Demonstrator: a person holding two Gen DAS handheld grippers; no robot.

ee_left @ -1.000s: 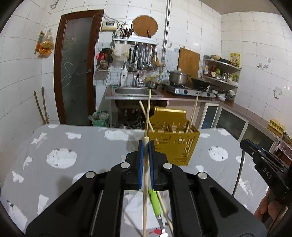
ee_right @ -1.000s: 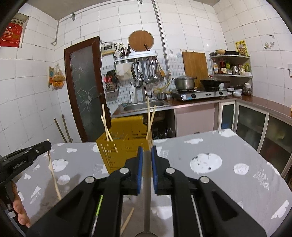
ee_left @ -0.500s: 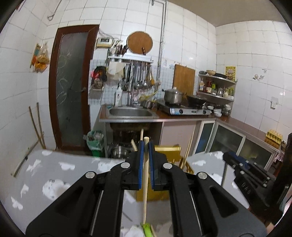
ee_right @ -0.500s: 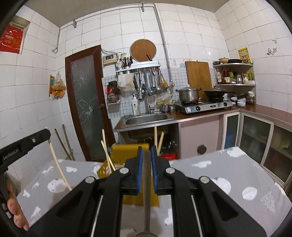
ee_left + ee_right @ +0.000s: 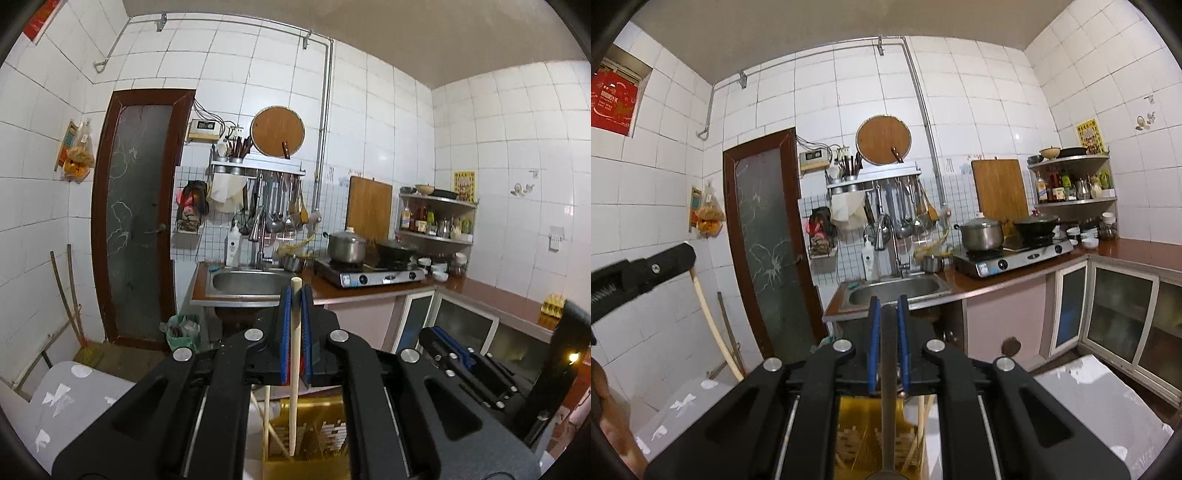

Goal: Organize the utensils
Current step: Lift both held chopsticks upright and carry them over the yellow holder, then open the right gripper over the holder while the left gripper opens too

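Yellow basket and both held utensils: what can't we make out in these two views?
- Basket: both views, mostly hidden behind gripper bodies; contents unclear.
- Chopstick in left hand-held gripper: lower end hidden by the gripper body in the left view.
- Metal utensil in right hand-held gripper: right view, head cut off at bottom edge; type unclear.
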